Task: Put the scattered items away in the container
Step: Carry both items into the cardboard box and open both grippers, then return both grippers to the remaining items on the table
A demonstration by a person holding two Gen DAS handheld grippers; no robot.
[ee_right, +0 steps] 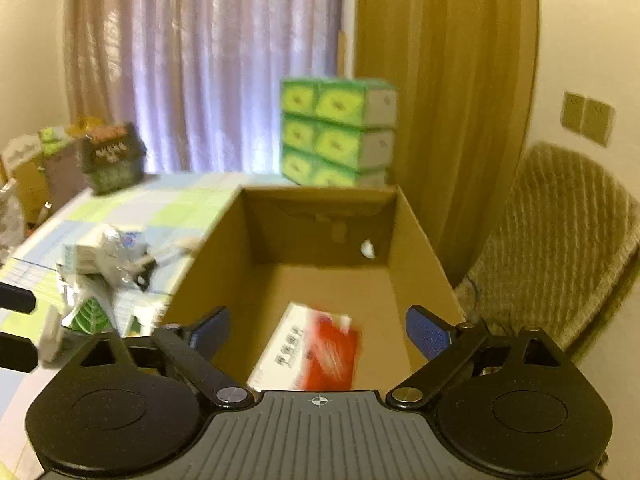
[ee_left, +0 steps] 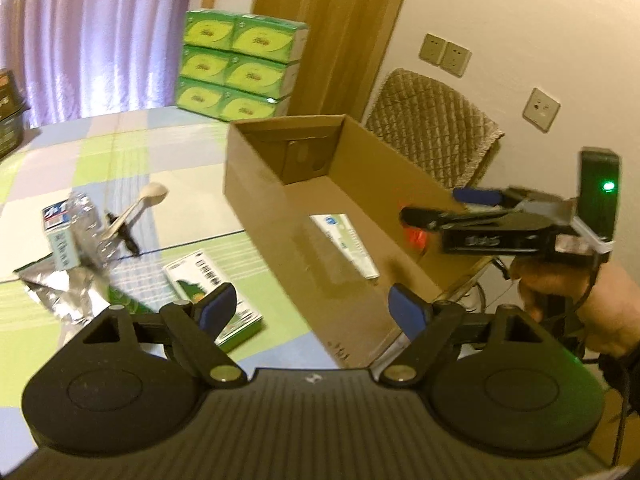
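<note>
An open cardboard box (ee_left: 256, 184) stands on the checked tablecloth. On its floor lies a white-and-green pack (ee_left: 344, 246). My left gripper (ee_left: 312, 308) is open and holds nothing; it hovers over the box's near left corner. To its left lie a green-and-white carton (ee_left: 208, 280), a wooden spoon (ee_left: 136, 208), a crushed clear bottle (ee_left: 84, 220) and a foil packet (ee_left: 60, 292). My right gripper (ee_right: 320, 330) is open above the box (ee_right: 420, 240). Below it a blurred red-and-white pack (ee_right: 312, 352) sits inside the box. The right gripper (ee_left: 440, 205) also shows over the box's right wall, held by a hand (ee_left: 580, 300).
A stack of green tissue boxes (ee_left: 240, 68) stands behind the cardboard box at the table's far edge. A chair with a quilted cover (ee_left: 436, 124) is close to the box's right side. A dark carton (ee_right: 112, 158) stands at the table's far left.
</note>
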